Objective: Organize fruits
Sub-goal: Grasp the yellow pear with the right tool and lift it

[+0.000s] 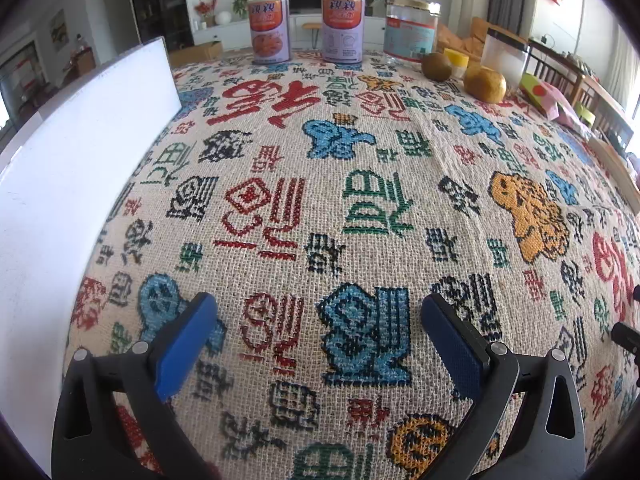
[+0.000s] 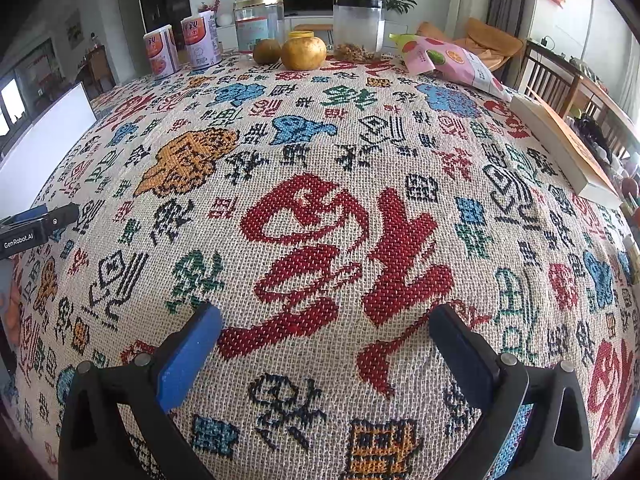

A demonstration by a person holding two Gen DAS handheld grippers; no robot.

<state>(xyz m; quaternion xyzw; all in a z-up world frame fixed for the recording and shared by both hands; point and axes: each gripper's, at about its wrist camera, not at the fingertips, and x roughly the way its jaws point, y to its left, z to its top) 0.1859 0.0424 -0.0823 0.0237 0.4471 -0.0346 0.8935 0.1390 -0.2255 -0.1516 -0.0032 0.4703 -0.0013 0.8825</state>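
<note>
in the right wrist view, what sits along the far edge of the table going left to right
two purple cans → gold-lidded clear jar → green-brown fruit → yellow-brown fruit → black-lidded clear jar → pink snack bag

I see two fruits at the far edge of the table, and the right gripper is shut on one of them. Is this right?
Not quite. The right gripper is open and empty; the right wrist view shows only cloth between its fingers. The two fruits do sit at the far edge of the table.
</note>
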